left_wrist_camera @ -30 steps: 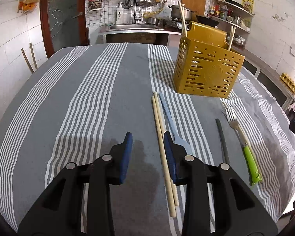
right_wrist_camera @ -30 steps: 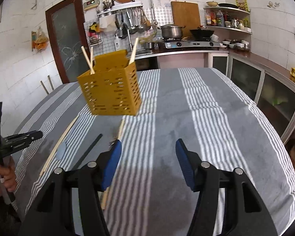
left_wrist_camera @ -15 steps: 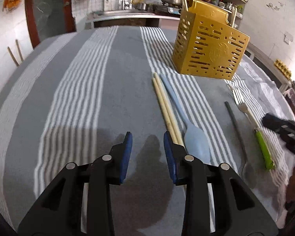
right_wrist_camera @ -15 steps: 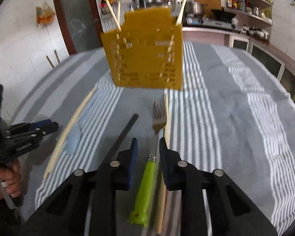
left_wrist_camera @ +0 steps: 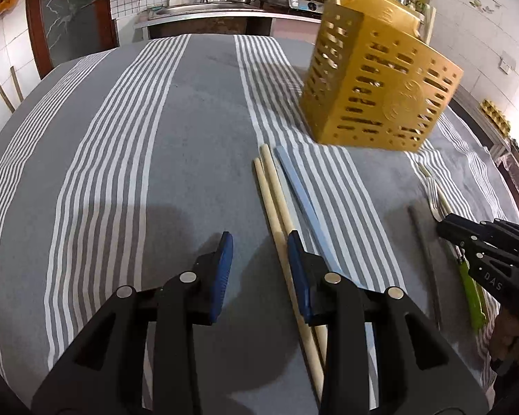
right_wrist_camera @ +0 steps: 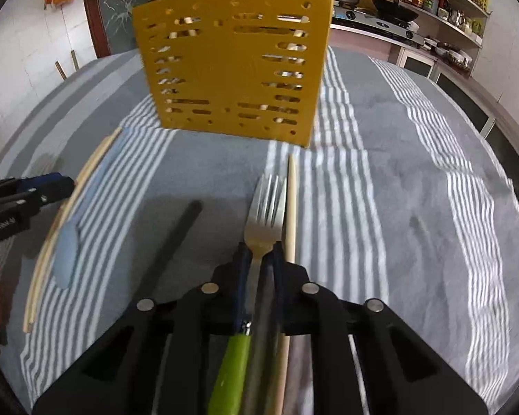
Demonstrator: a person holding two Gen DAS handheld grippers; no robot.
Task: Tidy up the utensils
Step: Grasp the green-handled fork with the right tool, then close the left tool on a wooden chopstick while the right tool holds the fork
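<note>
Right hand-held gripper (right_wrist_camera: 259, 254) clamped on fork (right_wrist_camera: 263, 207) neck, before yellow caddy (right_wrist_camera: 231, 65). Left hand-held gripper (left_wrist_camera: 259, 245) open, empty, beside chopsticks (left_wrist_camera: 276, 207).

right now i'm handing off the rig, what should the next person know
Right gripper: jaws shut on the fork at its neck, fork seemingly flat on the cloth.
Left gripper: jaws open, holding nothing, beside the chopstick pair.
Holder: upright, some chopsticks already in it.
Left to stow: fork, chopstick pair, blue spoon, dark stick, single chopstick right of the fork.
</note>
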